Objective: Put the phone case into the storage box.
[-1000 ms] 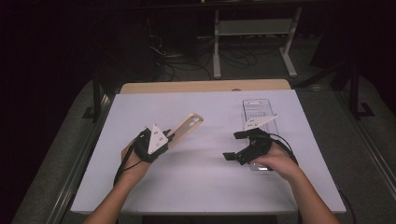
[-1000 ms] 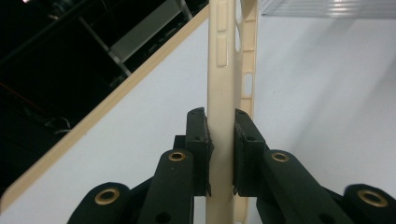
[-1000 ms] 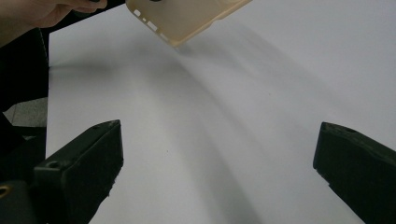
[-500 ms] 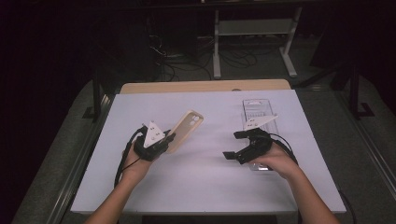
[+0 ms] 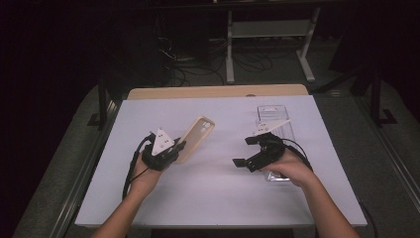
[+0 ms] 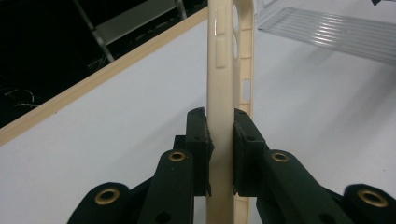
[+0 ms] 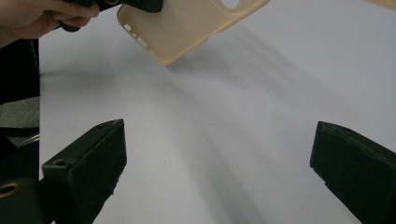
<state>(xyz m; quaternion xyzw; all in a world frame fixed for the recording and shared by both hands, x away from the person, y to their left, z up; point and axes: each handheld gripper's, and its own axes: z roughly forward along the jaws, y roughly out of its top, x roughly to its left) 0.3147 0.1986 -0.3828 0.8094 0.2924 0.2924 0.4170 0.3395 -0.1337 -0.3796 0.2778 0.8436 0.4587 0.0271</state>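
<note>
Over the white table [image 5: 218, 198], left of centre, the left gripper [image 5: 174, 150] pinches a light, bendy beige phone case [image 5: 197, 137] by its long side edge, best held there, while the right gripper [image 5: 247, 151] gapes wide with nothing in it.

The beige phone case [image 5: 195, 139] was held tilted above the table's [image 5: 208, 198] left half, camera cutout toward the far edge.

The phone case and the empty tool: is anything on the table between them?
No. The left tool is clamped on the beige phone case. Between it and the open right tool lies bare white table.
</note>
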